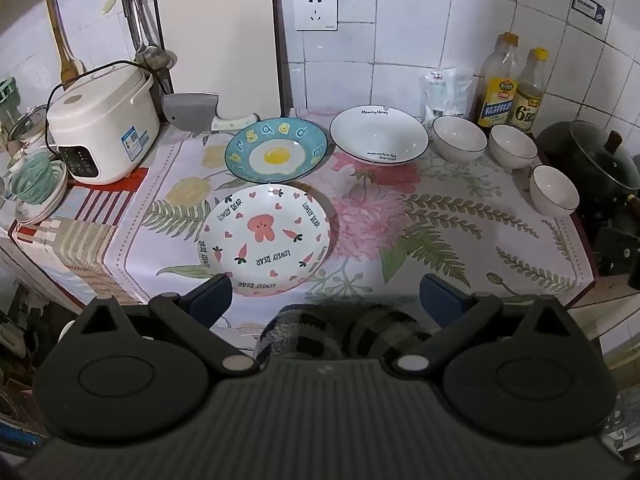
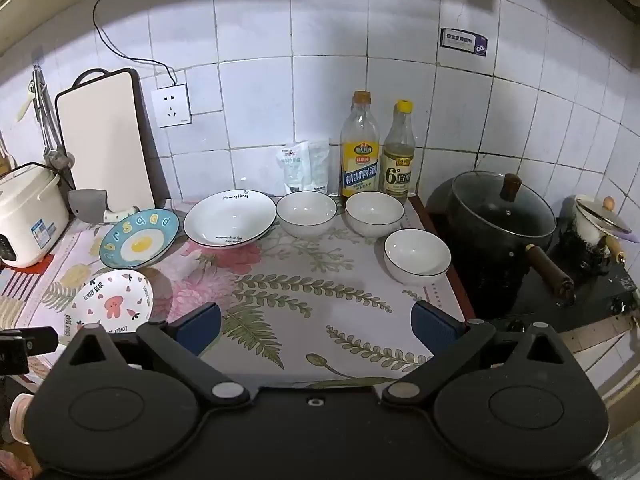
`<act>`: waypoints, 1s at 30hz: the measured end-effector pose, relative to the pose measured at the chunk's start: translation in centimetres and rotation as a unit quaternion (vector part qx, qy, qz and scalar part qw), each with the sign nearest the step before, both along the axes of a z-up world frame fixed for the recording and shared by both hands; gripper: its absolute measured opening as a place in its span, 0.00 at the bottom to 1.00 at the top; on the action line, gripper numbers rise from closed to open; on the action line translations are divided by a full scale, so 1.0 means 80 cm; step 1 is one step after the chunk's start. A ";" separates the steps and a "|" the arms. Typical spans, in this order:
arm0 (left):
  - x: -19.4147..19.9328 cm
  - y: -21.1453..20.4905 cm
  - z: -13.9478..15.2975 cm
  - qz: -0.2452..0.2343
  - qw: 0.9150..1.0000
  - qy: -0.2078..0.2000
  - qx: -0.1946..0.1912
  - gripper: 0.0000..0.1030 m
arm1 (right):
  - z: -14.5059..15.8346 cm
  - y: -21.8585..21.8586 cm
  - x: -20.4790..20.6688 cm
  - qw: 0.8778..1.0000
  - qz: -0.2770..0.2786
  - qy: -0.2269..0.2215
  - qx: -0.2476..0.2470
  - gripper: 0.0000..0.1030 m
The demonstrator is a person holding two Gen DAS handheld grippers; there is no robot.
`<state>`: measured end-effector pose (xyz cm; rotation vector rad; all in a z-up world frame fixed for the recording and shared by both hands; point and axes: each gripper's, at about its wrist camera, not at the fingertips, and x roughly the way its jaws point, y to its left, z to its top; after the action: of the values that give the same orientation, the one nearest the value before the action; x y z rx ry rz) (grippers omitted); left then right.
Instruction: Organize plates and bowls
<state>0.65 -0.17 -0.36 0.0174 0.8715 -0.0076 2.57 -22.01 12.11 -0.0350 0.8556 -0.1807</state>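
Observation:
On the flowered cloth lie a white plate with a pink bear, a blue fried-egg plate and a white deep plate. Three white bowls stand to the right: one, a second and a third. My left gripper is open and empty, just in front of the bear plate. My right gripper is open and empty over the cloth, in front of the third bowl.
A rice cooker stands at the left, with a cutting board and a cleaver behind. Two bottles and a white pouch stand against the tiled wall. A black lidded pot sits on the stove at the right.

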 end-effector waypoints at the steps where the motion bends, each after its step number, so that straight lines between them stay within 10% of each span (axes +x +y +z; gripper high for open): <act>1: -0.001 0.001 -0.001 -0.001 1.000 0.001 0.000 0.98 | 0.000 0.000 -0.001 1.000 0.000 -0.001 -0.002 0.99; 30: -0.012 0.001 0.002 -0.008 1.000 -0.016 -0.002 1.00 | 0.000 -0.010 0.001 1.000 -0.014 0.007 -0.013 1.00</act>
<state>-0.30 -0.08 -0.20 0.0210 0.8396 -0.0248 2.67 -22.81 12.14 -0.0492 0.8682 -0.2193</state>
